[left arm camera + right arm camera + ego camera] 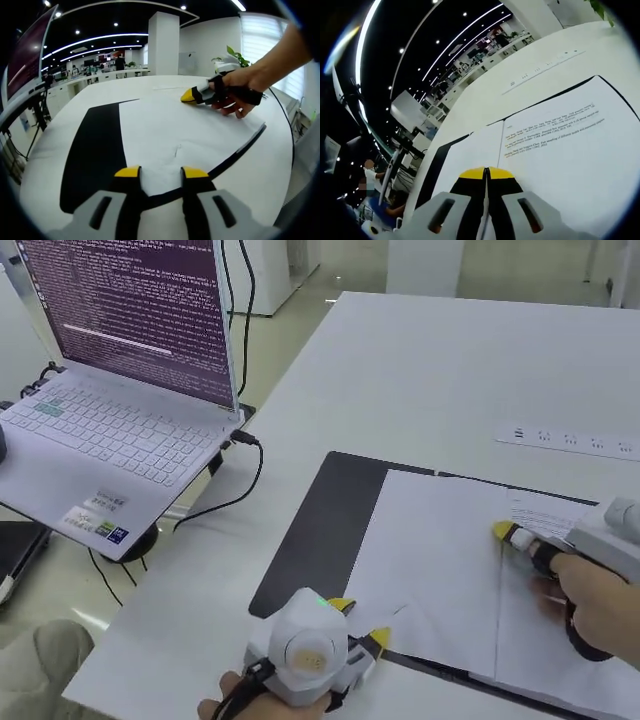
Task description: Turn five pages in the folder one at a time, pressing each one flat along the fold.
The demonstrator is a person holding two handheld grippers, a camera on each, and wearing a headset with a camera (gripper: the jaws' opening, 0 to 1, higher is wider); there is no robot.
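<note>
The right gripper, jaws closed on nothing, sets its tips at the fold, whose length runs straight ahead of it. The left gripper, jaws apart, sits over the near edge of the folder, with the turned page just ahead.

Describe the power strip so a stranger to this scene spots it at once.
Start at the large white table; the open black folder lies on its near side. Past the folder's far right corner lies the power strip, a long flat white bar. Its row of small dark sockets sets it apart from the bare tabletop and the pages.
</note>
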